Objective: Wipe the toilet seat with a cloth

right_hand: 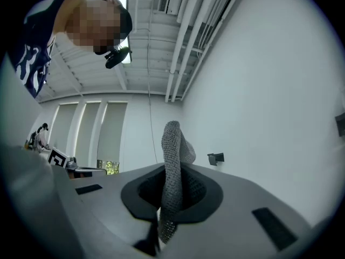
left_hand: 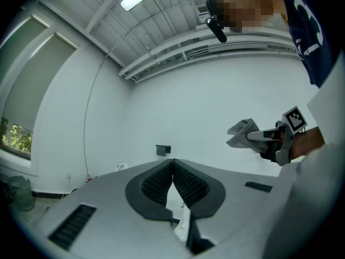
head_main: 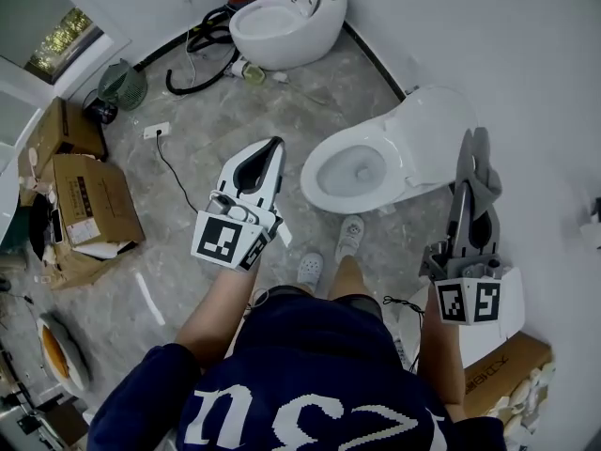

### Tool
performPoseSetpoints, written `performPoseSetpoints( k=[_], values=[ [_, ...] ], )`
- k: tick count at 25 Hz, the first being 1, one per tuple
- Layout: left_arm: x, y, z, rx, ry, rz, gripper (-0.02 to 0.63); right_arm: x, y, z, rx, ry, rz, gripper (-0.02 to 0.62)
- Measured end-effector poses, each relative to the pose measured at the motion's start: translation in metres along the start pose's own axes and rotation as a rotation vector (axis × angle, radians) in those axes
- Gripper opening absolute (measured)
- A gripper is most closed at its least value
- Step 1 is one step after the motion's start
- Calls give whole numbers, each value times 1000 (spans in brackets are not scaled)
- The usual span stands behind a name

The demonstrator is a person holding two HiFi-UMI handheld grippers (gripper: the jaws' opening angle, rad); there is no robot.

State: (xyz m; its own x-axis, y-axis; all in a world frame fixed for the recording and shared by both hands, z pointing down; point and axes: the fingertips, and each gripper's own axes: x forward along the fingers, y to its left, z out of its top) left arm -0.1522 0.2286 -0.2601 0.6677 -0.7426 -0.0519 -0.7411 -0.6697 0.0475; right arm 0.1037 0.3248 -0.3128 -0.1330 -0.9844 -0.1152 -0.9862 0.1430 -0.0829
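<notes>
The right gripper (right_hand: 173, 170) is clenched on the grey cloth (right_hand: 171, 139), which stands up from between its jaws and also hangs a little under them. In the head view this cloth is in the air at 3 o'clock from the toilet (head_main: 413, 172), apart from it. The left gripper (left_hand: 172, 162) has its jaws pressed together with nothing between them, and it is at 9 o'clock from the white seat (head_main: 312, 172), near but not touching; the lid (head_main: 437, 125) is raised.

Toilet (head_main: 371, 167) between left tool (head_main: 273, 145) and right tool (head_main: 477, 141), cloth (head_main: 485, 175) in the right — second toilet (head_main: 282, 22) behind
</notes>
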Motion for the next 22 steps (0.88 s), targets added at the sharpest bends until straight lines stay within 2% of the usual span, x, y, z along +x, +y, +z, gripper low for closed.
performPoseSetpoints(
  k=[9, 15, 20, 22],
  values=[
    [89, 28, 1, 17, -24, 130, 20, 114, -64, -4, -8, 14, 169, 32],
    [126, 41, -12, 22, -31, 228, 20, 158, -109, -10, -48, -5, 202, 31],
    [152, 52, -30, 1, -5, 255, 20, 196, -124, -43, 2, 48, 224, 31],
    [163, 54, -41, -11, 7, 258, 20, 204, -129, -56, -18, 68, 221, 31]
  ],
)
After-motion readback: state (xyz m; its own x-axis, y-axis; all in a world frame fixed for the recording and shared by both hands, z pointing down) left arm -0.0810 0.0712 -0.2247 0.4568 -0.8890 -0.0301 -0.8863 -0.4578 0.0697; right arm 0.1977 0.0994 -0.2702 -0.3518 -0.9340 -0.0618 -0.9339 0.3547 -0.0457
